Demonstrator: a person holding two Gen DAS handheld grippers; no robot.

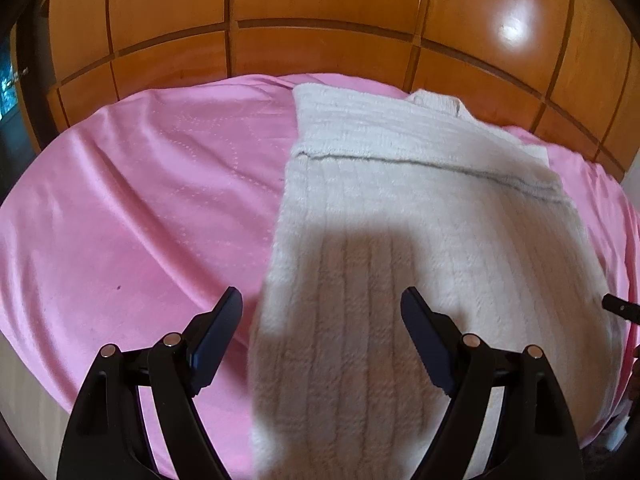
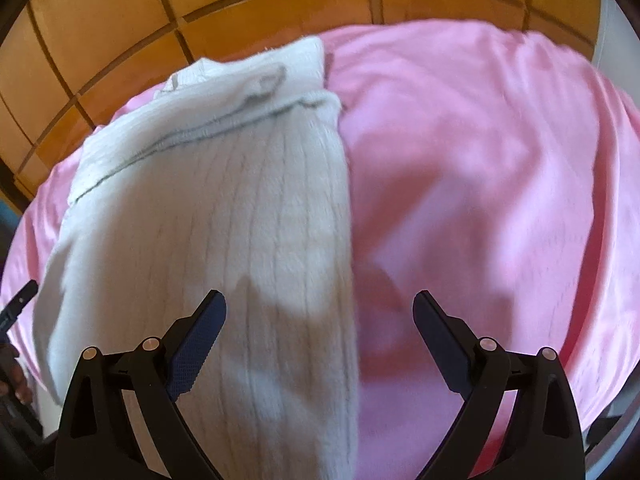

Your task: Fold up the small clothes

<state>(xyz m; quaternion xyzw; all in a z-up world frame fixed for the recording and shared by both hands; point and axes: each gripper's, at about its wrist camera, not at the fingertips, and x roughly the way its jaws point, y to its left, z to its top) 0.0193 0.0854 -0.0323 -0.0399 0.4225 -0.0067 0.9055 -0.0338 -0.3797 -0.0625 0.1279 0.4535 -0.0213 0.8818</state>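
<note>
1. Left gripper [image 1: 322, 306]: black angular arms, dark blue flat pads [image 1: 218, 340], round silver pivot pins.
2. Right gripper [image 2: 320, 310]: same black frame, textured blue pads [image 2: 198, 344], silver pins.

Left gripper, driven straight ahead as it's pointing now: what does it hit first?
Most likely the white ribbed knit garment: the open left gripper straddles its left edge, with pink bedsheet beside it. The wooden panelled wall lies farther on. Depth is unclear.

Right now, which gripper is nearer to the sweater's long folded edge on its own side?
Hard to call; roughly equal. The left gripper straddles the sweater's left edge, the right gripper straddles its right edge. Both are open, gripping nothing.
</note>
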